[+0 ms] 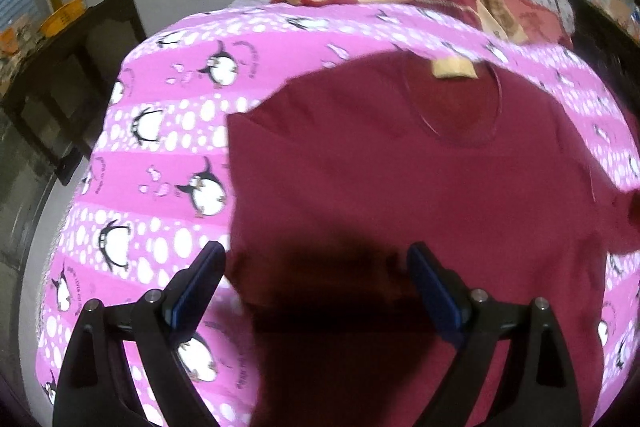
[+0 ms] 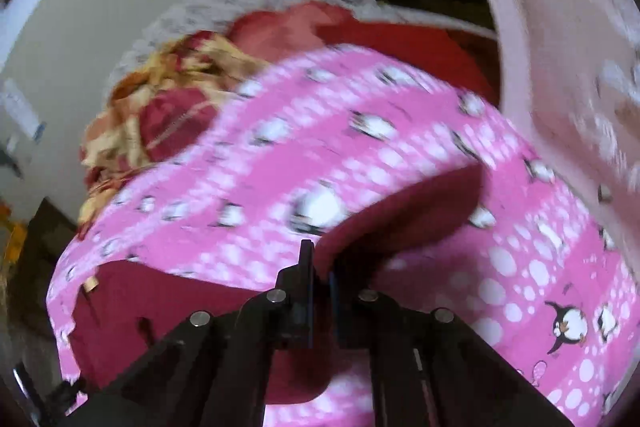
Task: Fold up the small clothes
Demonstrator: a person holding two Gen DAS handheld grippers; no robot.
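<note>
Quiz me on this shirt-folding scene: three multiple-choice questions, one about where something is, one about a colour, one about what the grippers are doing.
1. Where does the shirt lie?
A on a bare floor
B on the penguin sheet
C in a basket

2. What colour is the shirt?
A dark red
B blue
C white

3. What is the right gripper doing?
A gaping wide
B out of sight
C pinching the shirt's sleeve

Answers:
B, pink penguin cloth surrounds the shirt.
A, it looks maroon in both views.
C, its fingers are closed on the sleeve; the left gripper is open.
</note>
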